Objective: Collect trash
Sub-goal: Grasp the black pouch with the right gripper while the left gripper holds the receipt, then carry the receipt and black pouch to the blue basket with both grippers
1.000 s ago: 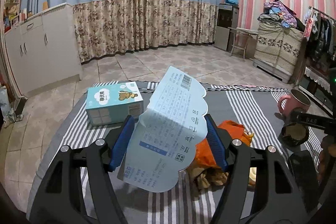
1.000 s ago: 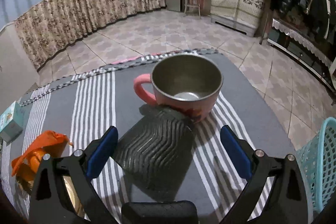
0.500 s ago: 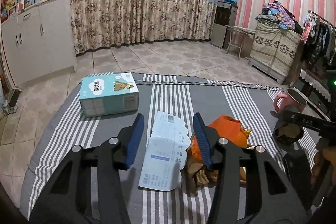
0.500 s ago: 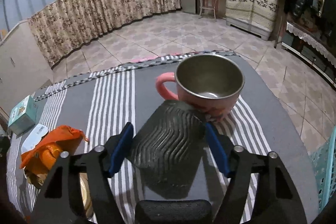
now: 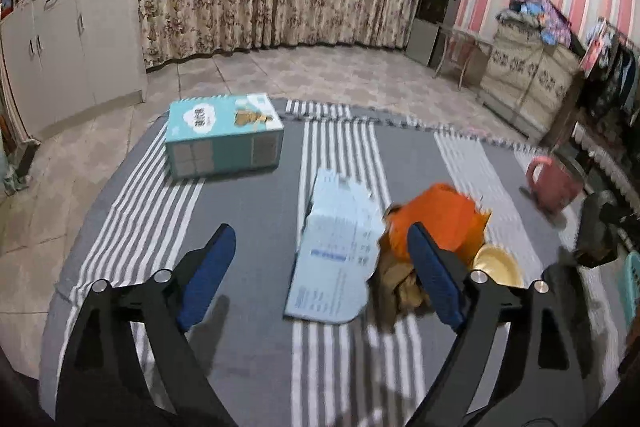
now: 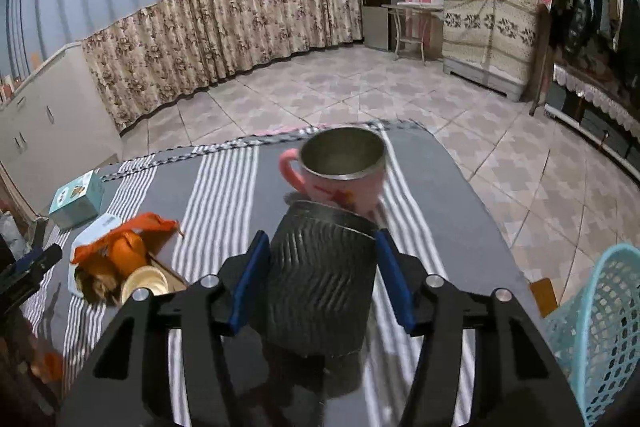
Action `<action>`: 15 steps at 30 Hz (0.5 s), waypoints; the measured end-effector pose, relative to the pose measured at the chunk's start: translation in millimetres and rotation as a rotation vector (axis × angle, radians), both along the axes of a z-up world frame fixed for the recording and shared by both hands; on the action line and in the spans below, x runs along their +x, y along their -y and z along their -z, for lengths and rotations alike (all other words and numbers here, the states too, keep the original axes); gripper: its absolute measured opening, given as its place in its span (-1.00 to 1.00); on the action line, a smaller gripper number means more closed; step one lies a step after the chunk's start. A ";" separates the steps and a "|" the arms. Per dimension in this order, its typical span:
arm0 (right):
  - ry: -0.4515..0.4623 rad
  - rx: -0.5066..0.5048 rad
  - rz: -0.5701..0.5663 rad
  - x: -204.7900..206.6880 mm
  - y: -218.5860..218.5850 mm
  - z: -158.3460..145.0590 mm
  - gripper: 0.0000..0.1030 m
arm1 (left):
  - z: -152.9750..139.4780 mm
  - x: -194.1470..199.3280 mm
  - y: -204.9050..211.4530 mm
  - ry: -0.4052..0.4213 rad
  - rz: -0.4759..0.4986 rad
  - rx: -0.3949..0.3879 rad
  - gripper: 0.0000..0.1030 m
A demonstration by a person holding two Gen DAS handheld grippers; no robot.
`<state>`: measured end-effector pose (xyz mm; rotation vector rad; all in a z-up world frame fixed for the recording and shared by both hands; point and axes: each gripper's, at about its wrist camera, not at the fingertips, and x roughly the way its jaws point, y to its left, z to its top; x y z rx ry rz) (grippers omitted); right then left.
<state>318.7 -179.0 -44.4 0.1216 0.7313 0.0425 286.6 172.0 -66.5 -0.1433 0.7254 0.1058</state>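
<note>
A pale blue flattened paper carton [image 5: 336, 259] lies on the striped tablecloth [image 5: 248, 327], ahead of my left gripper [image 5: 320, 227]. Its jaws are opening wide and neither pad touches the carton. To the carton's right sit an orange plastic bag [image 5: 436, 215] and a tan bowl [image 5: 498, 265]. My right gripper [image 6: 320, 237] is closing on a black ribbed cup [image 6: 320, 279], with both blue pads against its sides. A pink mug [image 6: 340, 171] stands just behind the cup.
A teal tissue box [image 5: 224, 135] stands at the table's far left. A turquoise mesh basket [image 6: 592, 327] stands off the table's right edge, beside the right gripper. The orange bag [image 6: 120, 247] and bowl [image 6: 144, 283] lie at the left in the right wrist view.
The left gripper held the carton up, closed further, then opened, and the carton now lies flat on the cloth. The right gripper's jaws closed onto the black cup and drew it back from the mug.
</note>
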 end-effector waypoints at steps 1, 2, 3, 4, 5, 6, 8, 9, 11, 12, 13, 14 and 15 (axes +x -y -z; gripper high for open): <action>-0.007 0.010 -0.001 -1.8 7.5 0.4 0.02 | 1.6 -0.9 0.0 -0.008 -0.002 0.009 0.66; -0.005 0.017 0.003 -4.7 16.3 -0.6 0.02 | 4.6 -1.4 -0.2 -0.022 0.001 0.014 0.66; 0.000 0.014 0.008 -8.4 22.6 -1.6 0.02 | 7.0 -0.6 -0.5 -0.034 0.004 0.011 0.66; 0.001 0.005 0.011 -11.9 26.8 -1.6 0.01 | 8.6 0.4 -1.1 -0.043 0.007 0.008 0.66; 0.000 -0.001 0.012 -14.2 32.0 -1.9 0.01 | 10.2 2.5 -1.7 -0.056 0.010 0.008 0.66; -0.005 -0.002 0.011 -16.3 37.2 -1.8 0.02 | 12.5 6.3 -1.6 -0.068 0.009 0.013 0.66; -0.013 -0.001 0.014 -20.3 42.9 0.6 0.02 | 16.1 13.0 -2.1 -0.083 0.009 0.007 0.66; -0.021 -0.002 0.015 -23.1 47.2 1.9 0.02 | 19.2 18.3 -2.2 -0.099 0.016 -0.008 0.66; -0.032 -0.008 0.014 -27.9 53.7 5.7 0.02 | 25.3 27.9 -0.9 -0.136 0.025 -0.033 0.66; -0.036 -0.015 0.013 -31.2 56.6 7.9 0.02 | 27.1 30.9 -0.4 -0.146 0.021 -0.036 0.66; -0.037 -0.019 0.014 -32.3 58.2 8.3 0.02 | 28.9 36.2 1.0 -0.155 0.024 -0.039 0.66; -0.038 -0.020 0.018 -34.8 60.9 10.1 0.02 | 29.5 39.0 2.4 -0.158 0.030 -0.040 0.66; -0.041 -0.016 0.022 -35.8 63.3 11.4 0.02 | 30.5 42.6 4.4 -0.162 0.034 -0.037 0.66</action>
